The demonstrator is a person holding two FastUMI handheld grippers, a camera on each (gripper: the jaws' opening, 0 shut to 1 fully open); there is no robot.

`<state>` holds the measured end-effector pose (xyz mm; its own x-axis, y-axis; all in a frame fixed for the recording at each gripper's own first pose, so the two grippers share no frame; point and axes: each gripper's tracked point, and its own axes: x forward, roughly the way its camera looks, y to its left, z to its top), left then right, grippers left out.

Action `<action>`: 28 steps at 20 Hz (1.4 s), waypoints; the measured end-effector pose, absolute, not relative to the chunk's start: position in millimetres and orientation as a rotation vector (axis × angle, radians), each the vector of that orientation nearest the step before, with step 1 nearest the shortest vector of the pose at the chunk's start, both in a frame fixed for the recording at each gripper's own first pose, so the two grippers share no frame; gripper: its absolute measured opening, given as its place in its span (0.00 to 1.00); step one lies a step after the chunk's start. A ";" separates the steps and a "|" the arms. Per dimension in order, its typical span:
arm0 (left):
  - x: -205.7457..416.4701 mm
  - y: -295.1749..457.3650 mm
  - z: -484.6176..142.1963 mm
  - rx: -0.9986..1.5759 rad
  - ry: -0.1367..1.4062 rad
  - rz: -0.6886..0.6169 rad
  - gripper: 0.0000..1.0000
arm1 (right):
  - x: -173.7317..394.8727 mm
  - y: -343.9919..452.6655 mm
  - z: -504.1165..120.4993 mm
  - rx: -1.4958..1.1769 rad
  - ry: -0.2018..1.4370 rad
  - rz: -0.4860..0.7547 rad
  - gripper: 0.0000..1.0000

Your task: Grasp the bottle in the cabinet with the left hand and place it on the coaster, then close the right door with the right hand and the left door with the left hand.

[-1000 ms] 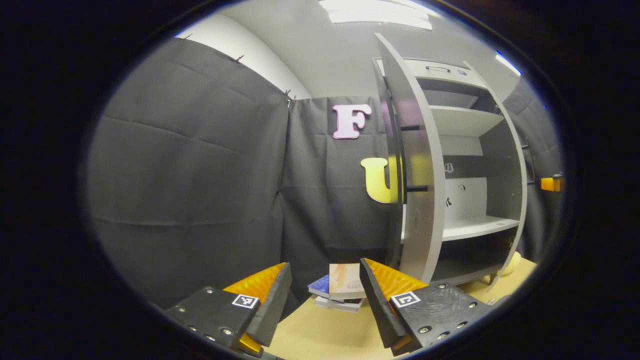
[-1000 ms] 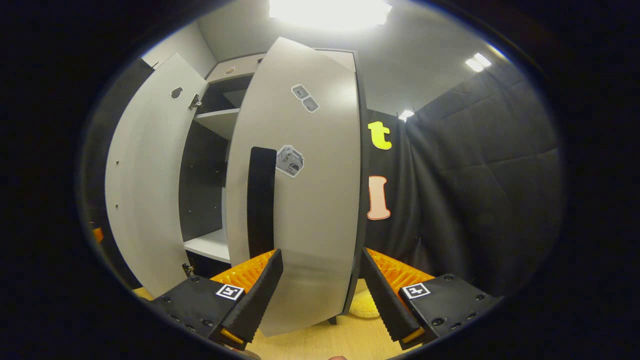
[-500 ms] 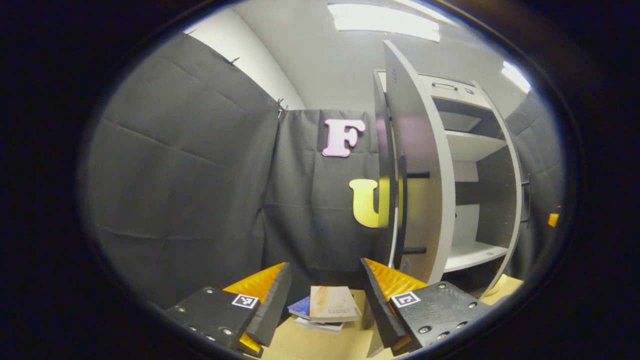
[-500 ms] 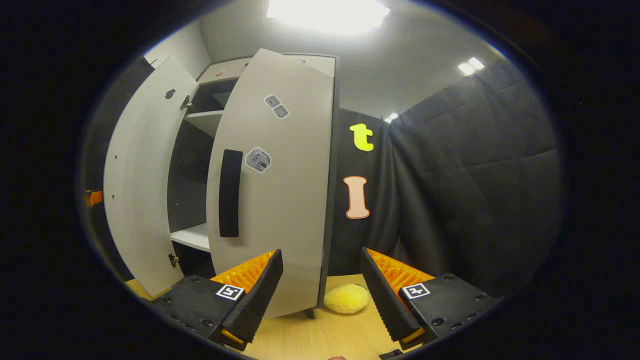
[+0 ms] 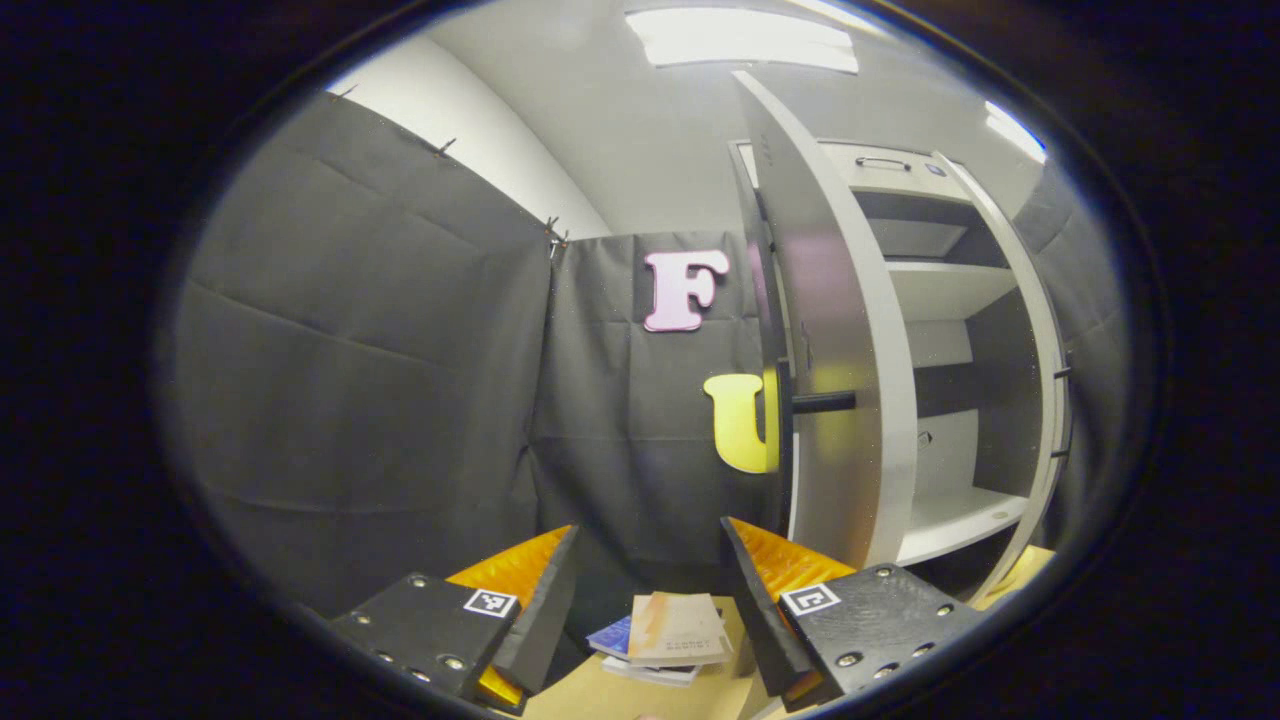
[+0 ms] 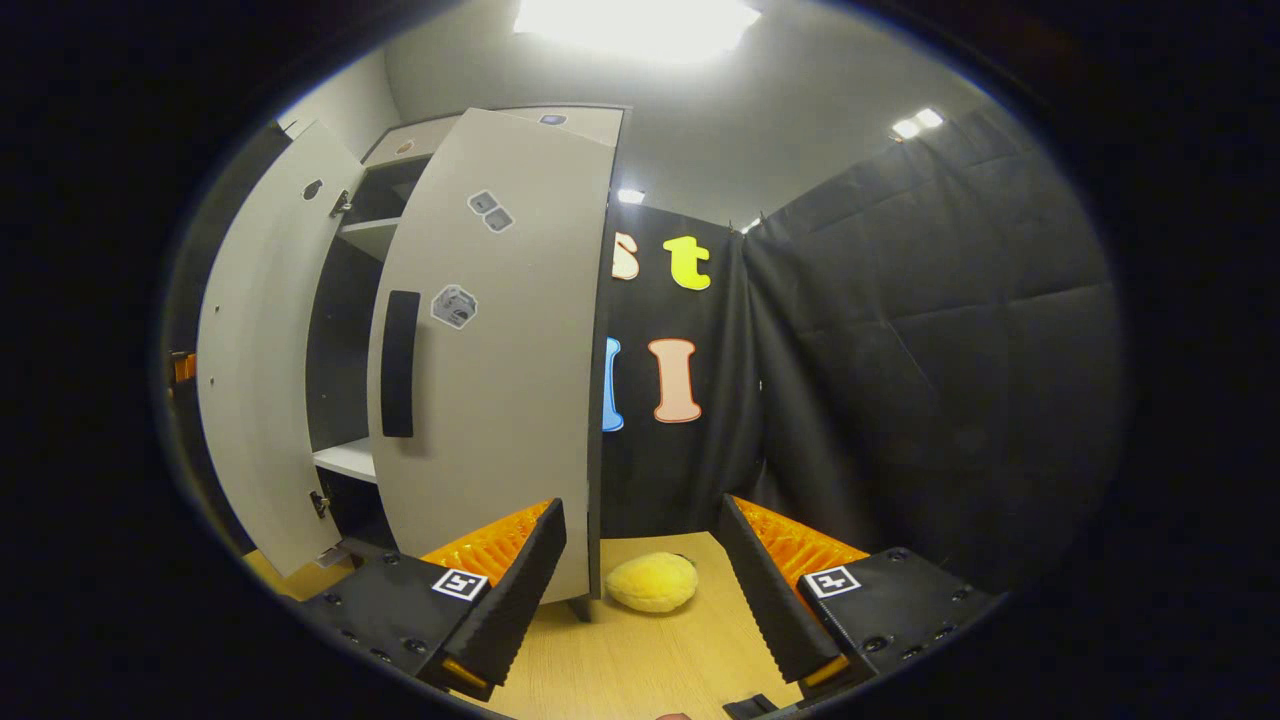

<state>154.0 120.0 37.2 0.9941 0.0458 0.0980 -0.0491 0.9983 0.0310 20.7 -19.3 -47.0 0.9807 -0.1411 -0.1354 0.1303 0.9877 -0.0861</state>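
Doors of the grey cabinet stand ajar over a pale wooden tabletop, and neither bottle nor coaster can be picked out, so whether the bottle has reached its coaster cannot be told; the shelves visible inside look bare. In the right gripper view, the right door is partly swung in, its face toward the camera, its dark vertical handle up and to the left of the right gripper, whose jaws are spread apart with nothing between them. A yellow lemon-like object lies on the tabletop just beyond those jaws, beside the door's lower corner. The left door hangs wide open at the far left. In the left gripper view, that left door is seen nearly edge-on, standing tall just right of the left gripper, its jaws likewise released and empty, a small stack of books lying between and beyond them. Judging by the layout, the closing stage is in hand: the right door's long axis runs vertical, and the right gripper, the nearer one, would need to push leftward against its face to finish the swing.
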 end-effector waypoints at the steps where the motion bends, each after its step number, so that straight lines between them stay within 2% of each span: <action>1: 152.4 119.5 36.0 0.028 -0.093 0.048 0.80 | 19.5 -25.1 -47.5 -0.071 0.143 -0.139 0.99; 6: 145.8 107.1 38.8 0.048 -0.092 0.080 0.80 | 19.3 -41.5 -51.4 -0.046 0.151 -0.135 0.99; 7: 143.5 103.7 38.1 0.048 -0.093 0.086 0.80 | 19.5 -42.9 -50.9 -0.046 0.151 -0.130 0.94; 8: 141.9 101.7 37.3 0.045 -0.093 0.089 0.80 | 19.1 -45.6 -51.0 -0.050 0.150 -0.127 0.99; 10: 139.0 95.6 36.8 0.032 -0.092 0.088 0.84 | 19.0 -50.3 -51.0 -0.056 0.147 -0.120 0.99; 11: 136.6 89.6 36.6 0.028 -0.091 0.084 0.80 | 18.2 -52.0 -51.5 -0.056 0.148 -0.115 0.99; 12: 134.9 83.2 37.0 0.027 -0.091 0.078 0.80 | 18.1 -53.3 -52.1 -0.056 0.150 -0.111 0.94; 13: 133.4 75.9 38.0 0.028 -0.092 0.070 0.80 | 17.0 -55.5 -53.0 -0.057 0.152 -0.110 0.94; 14: 132.3 68.8 39.1 0.029 -0.092 0.063 0.87 | 16.9 -58.1 -53.9 -0.058 0.154 -0.109 0.94; 15: 130.3 62.5 39.2 0.029 -0.093 0.056 0.87 | 16.3 -60.1 -53.5 -0.056 0.154 -0.107 0.94; 16: 128.2 56.3 39.2 0.027 -0.095 0.048 0.80 | 16.8 -61.6 -52.9 -0.056 0.153 -0.105 0.99; 17: 128.1 49.3 39.0 0.024 -0.096 0.038 0.87 | 16.3 -63.2 -52.7 -0.056 0.154 -0.101 0.99; 18: 127.5 41.5 38.7 0.015 -0.097 0.027 0.80 | 16.4 -64.8 -53.4 -0.060 0.157 -0.099 0.94; 21: 127.5 20.7 36.8 -0.030 -0.098 0.001 0.80 | 14.8 -69.8 -52.7 -0.069 0.159 -0.101 0.99; 22: 128.3 14.5 37.2 -0.044 -0.098 -0.002 0.77 | 12.6 -70.3 -52.6 -0.068 0.160 -0.102 0.99; 23: 129.6 6.7 36.4 -0.056 -0.097 -0.006 0.80 | 9.9 -70.5 -52.8 -0.067 0.163 -0.100 0.99; 24: 130.6 -2.4 35.8 -0.060 -0.097 -0.016 0.77 | 8.1 -71.3 -53.2 -0.072 0.166 -0.099 0.99; 25: 130.6 -11.4 35.6 -0.059 -0.096 -0.029 0.80 | 6.5 -73.1 -53.4 -0.078 0.169 -0.101 0.99; 28: 136.1 -36.9 35.0 -0.052 -0.094 -0.079 0.80 | -0.8 -77.5 -54.2 -0.089 0.175 -0.109 0.99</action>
